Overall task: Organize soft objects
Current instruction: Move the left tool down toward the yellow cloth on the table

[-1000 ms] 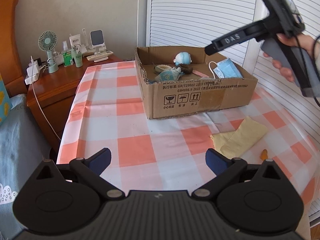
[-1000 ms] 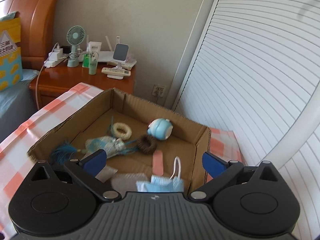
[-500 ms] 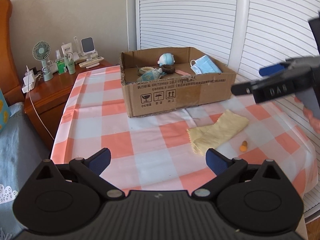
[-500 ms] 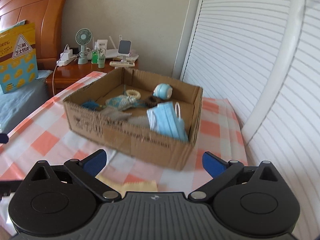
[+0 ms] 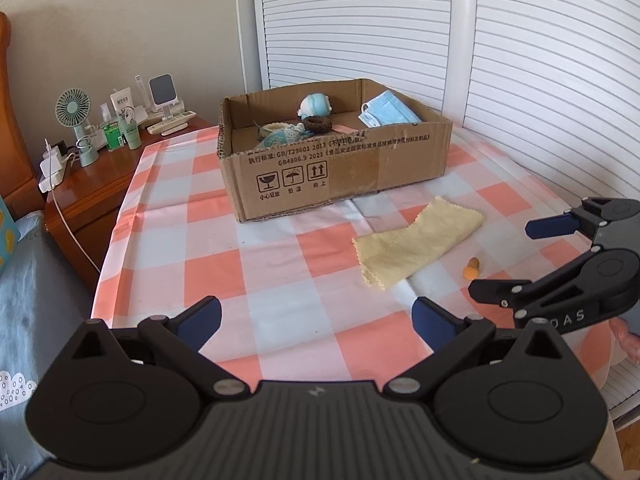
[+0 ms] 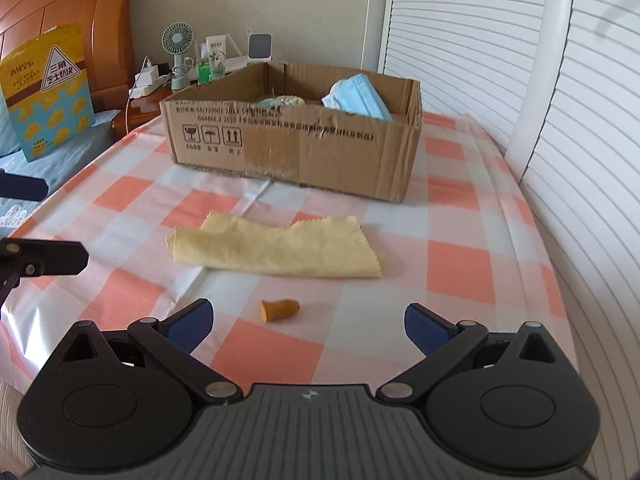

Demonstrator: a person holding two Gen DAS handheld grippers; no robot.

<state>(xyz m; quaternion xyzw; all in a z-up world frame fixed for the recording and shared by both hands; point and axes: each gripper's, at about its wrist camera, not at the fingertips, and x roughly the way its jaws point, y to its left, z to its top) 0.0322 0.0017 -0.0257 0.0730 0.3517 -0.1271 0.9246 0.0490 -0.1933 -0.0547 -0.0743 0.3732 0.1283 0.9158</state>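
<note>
Both tools stand wide and hold nothing. Just ahead of the right tool [image 6: 306, 322], between its spread fingers, a small orange earplug [image 6: 279, 309] lies on the checked desk [image 6: 456, 268]. Beyond it lies a folded yellow cloth [image 6: 276, 250], and farther ahead a cardboard box [image 6: 296, 148] with a blue face mask [image 6: 358, 96] inside. The left tool [image 5: 318, 320] hovers over the desk, with the cloth ahead to its right.

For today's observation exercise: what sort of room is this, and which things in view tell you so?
Most likely a bedroom at home. A carved wooden headboard stands beside a wooden nightstand holding a small green desk fan, and white louvred wardrobe doors line the wall.
</note>
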